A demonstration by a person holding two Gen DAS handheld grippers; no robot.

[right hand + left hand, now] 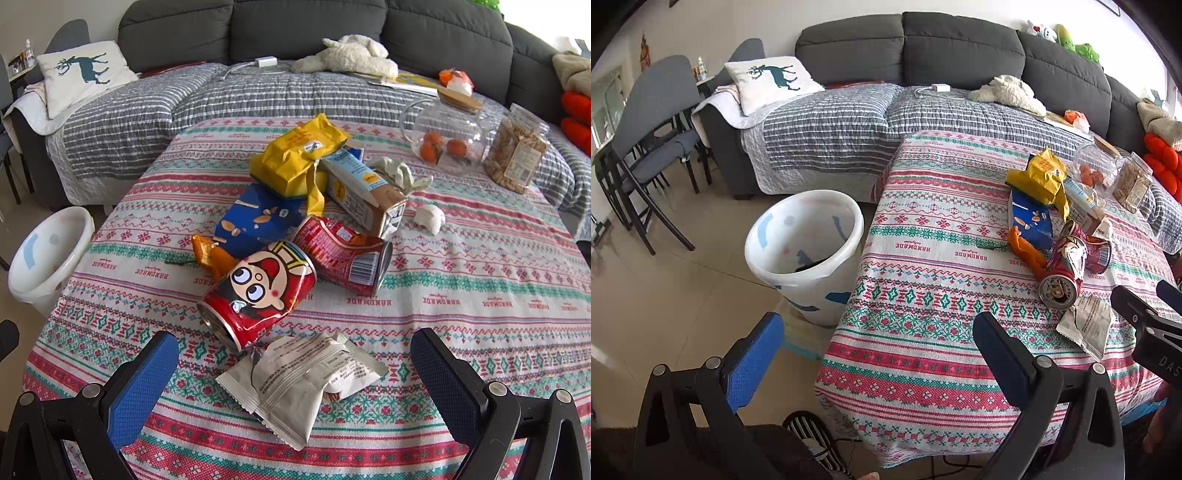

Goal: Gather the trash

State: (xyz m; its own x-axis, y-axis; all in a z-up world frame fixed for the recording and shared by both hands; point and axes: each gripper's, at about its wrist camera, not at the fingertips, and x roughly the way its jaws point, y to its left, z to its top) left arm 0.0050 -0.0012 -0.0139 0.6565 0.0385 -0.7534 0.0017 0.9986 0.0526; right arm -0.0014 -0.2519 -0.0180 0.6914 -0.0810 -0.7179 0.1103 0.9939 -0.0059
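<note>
Trash lies in a heap on the patterned tablecloth: a white snack wrapper, a crushed red cartoon can, a second crushed red can, a blue packet, a yellow bag, a milk carton, orange peel and a crumpled tissue. My right gripper is open, its pads on either side of the white wrapper. My left gripper is open and empty over the table's near left edge. A white trash bin stands on the floor left of the table.
A glass jar with oranges and a jar of snacks stand at the table's far right. A grey sofa with a striped quilt lies behind the table. Folding chairs stand at the far left.
</note>
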